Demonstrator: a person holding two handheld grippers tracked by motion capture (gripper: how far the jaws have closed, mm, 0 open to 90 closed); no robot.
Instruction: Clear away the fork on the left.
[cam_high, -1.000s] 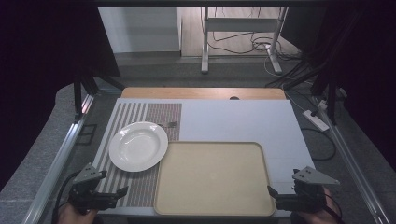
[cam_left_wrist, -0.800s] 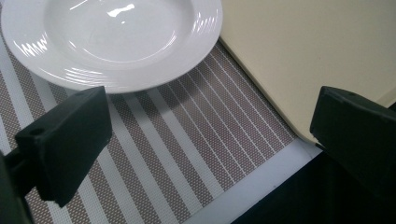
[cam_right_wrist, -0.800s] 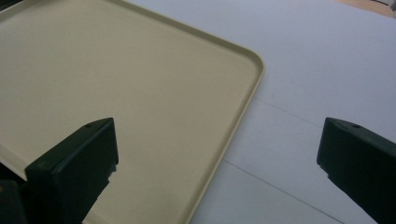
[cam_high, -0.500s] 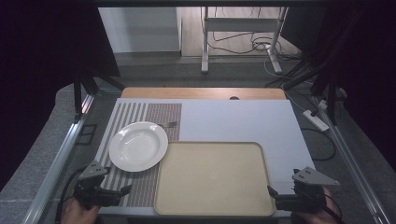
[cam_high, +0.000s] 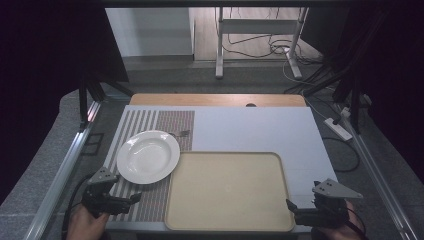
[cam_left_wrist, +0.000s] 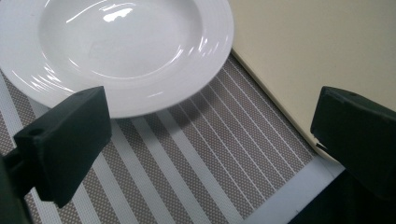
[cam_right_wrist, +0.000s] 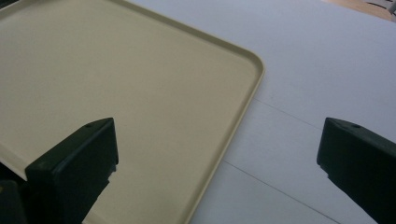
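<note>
Two open-jawed grippers flank the table's near edge: left gripper (cam_high: 134, 199) near the white plate (cam_high: 148, 156), whose rim half-hides a fork (cam_high: 181, 133); right gripper (cam_high: 291, 207) beside the tray (cam_high: 227, 190).

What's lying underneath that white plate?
The white plate rests on a striped placemat; a fork pokes out behind its rim. Whatever lies directly beneath is covered.

Glossy white ceramic plate (cam_high: 148, 156), matt beige tray (cam_high: 228, 190), seemingly plastic, woven striped placemat (cam_left_wrist: 196, 163)
</note>
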